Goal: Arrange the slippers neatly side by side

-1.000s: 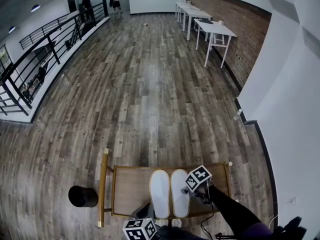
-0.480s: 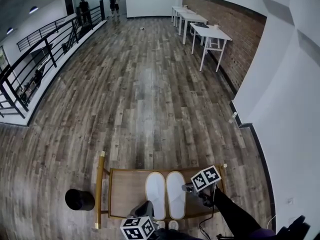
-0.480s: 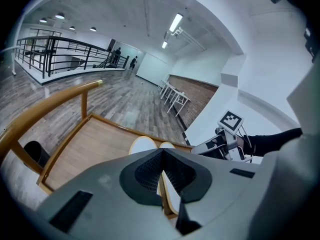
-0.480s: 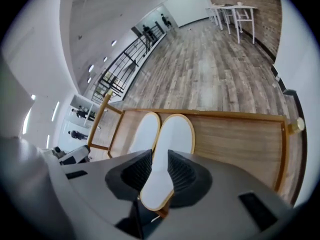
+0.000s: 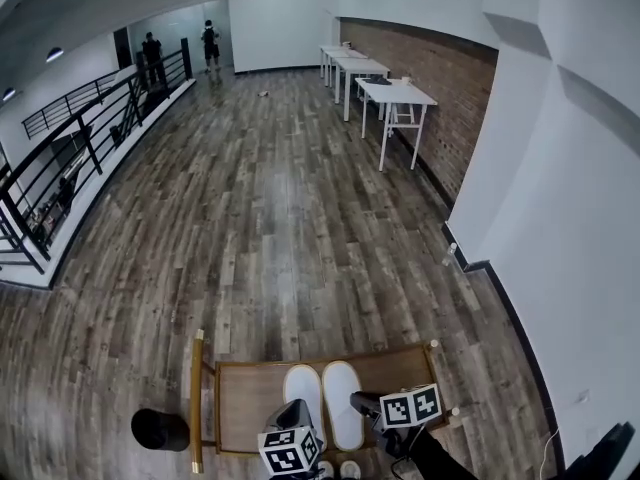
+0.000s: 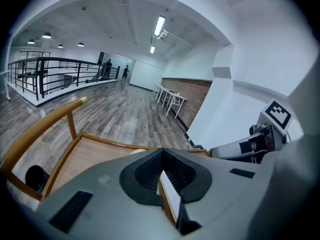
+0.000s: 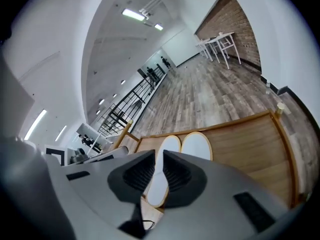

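Two white slippers (image 5: 305,396) (image 5: 343,403) lie side by side, toes pointing away, on a low wooden table (image 5: 240,373) at the bottom of the head view. My right gripper (image 5: 362,404) hovers over the right slipper's near edge. Its jaws have just been closing but stand open, with nothing between them. In the right gripper view both slippers (image 7: 170,144) (image 7: 196,145) lie below, beyond the right gripper (image 7: 159,156). My left gripper (image 5: 293,413) is at the left slipper's heel, shut and empty; in the left gripper view the left gripper (image 6: 161,154) points over the table's rim (image 6: 107,141).
A black round container (image 5: 160,428) stands on the plank floor left of the table. A white wall (image 5: 560,248) runs along the right. White desks (image 5: 395,93) line the brick wall far back, a black railing (image 5: 80,148) runs along the left, and people (image 5: 208,43) stand far off.
The right gripper has lifted off the right slipper and drawn back towards me. The left gripper shifted slightly. The head view has tilted up, so the table sits lower. The slippers stay together.
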`<state>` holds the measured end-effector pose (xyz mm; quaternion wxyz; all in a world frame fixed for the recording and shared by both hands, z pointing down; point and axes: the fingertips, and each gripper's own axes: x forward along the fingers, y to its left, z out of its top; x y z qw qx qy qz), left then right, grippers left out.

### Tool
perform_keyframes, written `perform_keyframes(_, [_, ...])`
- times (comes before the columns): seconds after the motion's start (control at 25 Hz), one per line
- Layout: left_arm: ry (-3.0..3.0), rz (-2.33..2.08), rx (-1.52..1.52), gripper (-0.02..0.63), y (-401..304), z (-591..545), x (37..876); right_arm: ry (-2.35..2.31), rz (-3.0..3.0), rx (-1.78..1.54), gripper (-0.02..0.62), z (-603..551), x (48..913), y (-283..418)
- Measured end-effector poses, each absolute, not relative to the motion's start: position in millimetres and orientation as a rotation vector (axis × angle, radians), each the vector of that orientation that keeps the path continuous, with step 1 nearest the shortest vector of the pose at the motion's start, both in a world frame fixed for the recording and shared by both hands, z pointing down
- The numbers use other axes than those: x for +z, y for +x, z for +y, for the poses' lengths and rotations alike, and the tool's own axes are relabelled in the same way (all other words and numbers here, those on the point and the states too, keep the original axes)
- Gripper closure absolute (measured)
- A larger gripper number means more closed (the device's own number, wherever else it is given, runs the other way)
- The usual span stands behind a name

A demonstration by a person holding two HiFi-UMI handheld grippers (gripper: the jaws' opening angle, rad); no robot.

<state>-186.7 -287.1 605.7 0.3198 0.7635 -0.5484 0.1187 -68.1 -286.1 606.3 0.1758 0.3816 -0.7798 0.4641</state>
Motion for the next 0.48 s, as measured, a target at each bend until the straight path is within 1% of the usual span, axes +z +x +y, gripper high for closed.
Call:
perform_keyframes(0.04, [2.023, -1.444, 0.322, 0.606, -182.7, -287.2, 604.1, 1.115, -2.188, 1.315, 0.574, -282.7, 607.9, -66.9])
perform_keyframes(0.08, [2.036, -1.449, 0.333, 0.606, -178.7, -286.8, 602.8, 1.144, -2.171, 1.324, 0.597, -279.7, 609.3, -66.0])
perform_keyframes(0.24, [2.035, -1.47, 0.383, 0.606, -171.7, -281.5, 602.7, 1.25, -2.155, 1.349, 0.597, -271.3, 608.4, -69.6])
perform_keyframes(0.48, [2.044, -1.493, 0.498, 0.606, -169.4, -270.8, 605.0, 1.376, -2.143, 1.161, 0.597, -270.0, 605.8, -74.9])
